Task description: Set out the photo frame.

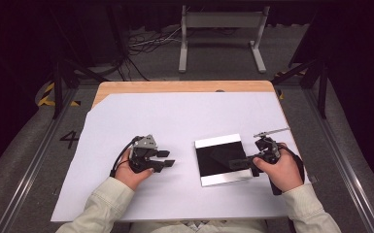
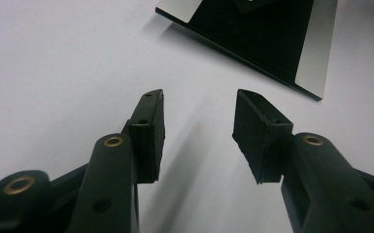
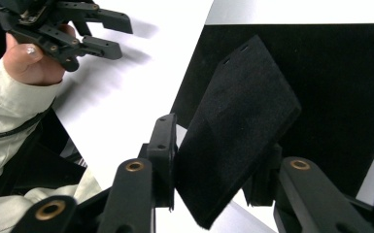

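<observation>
A flat black board (image 1: 209,167) with a white strip along its far and near edges lies on the white sheet, right of centre. My right gripper (image 1: 236,164) reaches over it from the right, shut on a stiff black felt-like pad (image 3: 238,121). The pad stands tilted above the board (image 3: 340,92) between the jaws of the right gripper (image 3: 216,145). My left gripper (image 1: 167,158) rests left of the board, open, jaws pointing right with nothing between them. In the left gripper view the open gripper (image 2: 199,121) faces the board's corner (image 2: 281,43) across bare sheet.
The white sheet (image 1: 175,121) covers most of a wooden table (image 1: 175,86). A hand and pale sleeve (image 3: 9,97) hold the left gripper (image 3: 94,31). Beyond the table, a metal stand (image 1: 221,39) and cables stand on the grey floor.
</observation>
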The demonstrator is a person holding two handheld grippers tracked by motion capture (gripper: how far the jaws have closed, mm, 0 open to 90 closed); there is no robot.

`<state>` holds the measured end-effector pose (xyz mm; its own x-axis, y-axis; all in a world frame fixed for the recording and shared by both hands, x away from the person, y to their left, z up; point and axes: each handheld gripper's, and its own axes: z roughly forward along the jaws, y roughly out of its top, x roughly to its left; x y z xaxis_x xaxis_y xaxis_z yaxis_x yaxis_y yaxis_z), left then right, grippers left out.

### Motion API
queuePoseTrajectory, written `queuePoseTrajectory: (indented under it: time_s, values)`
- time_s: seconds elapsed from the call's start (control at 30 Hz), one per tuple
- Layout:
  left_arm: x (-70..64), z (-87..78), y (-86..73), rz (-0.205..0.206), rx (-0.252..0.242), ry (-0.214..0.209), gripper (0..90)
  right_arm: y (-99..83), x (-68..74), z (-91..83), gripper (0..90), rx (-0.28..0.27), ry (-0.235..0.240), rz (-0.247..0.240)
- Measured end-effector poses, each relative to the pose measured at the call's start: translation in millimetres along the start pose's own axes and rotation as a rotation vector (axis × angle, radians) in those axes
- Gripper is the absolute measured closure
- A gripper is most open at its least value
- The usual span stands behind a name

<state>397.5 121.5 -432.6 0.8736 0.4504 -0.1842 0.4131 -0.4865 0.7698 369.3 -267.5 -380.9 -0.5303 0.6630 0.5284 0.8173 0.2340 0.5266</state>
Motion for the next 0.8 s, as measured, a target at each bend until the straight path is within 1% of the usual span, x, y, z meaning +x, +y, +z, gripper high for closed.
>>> queuePoseTrajectory:
  time_s: [0.03,0.07,0.2,0.27,0.53,0.67,0.7,0.73,0.77,0.8]
  values:
    - [0.4,-0.2,0.1,0.005,0.002,0.0,55.4,0.0,0.8,-0.4,64.7,-0.001,0.002,-0.006]
    - [0.1,-0.1,0.1,0.002,0.0,-0.001,55.4,0.1,1.8,-1.0,65.1,0.0,0.003,-0.016]
    - [0.4,0.0,-0.1,0.004,0.002,0.0,55.3,0.3,7.5,-2.3,67.2,-0.004,-0.003,-0.078]
    - [0.4,0.4,-0.2,0.003,0.005,-0.003,55.3,0.4,10.7,-3.2,69.3,-0.004,0.0,-0.095]
    - [0.3,0.2,-0.3,0.0,0.003,0.0,55.3,0.4,18.3,-7.6,78.3,-0.011,0.033,-0.129]
    - [0.9,0.9,-0.4,0.002,0.005,-0.003,55.2,0.7,26.5,-8.8,84.6,-0.031,0.051,-0.18]
    - [1.0,0.9,-0.4,0.002,0.006,-0.004,55.2,1.0,29.5,-9.4,86.8,-0.036,0.064,-0.192]
    - [0.9,1.0,-0.6,-0.003,0.004,-0.003,55.2,1.0,31.1,-9.9,87.2,-0.042,0.074,-0.199]
    - [1.1,0.8,-0.6,-0.001,0.005,-0.004,55.2,1.1,33.8,-10.3,87.2,-0.049,0.081,-0.221]
    - [1.2,0.8,-0.7,-0.002,0.005,-0.005,55.1,1.0,36.9,-10.3,87.2,-0.052,0.073,-0.236]
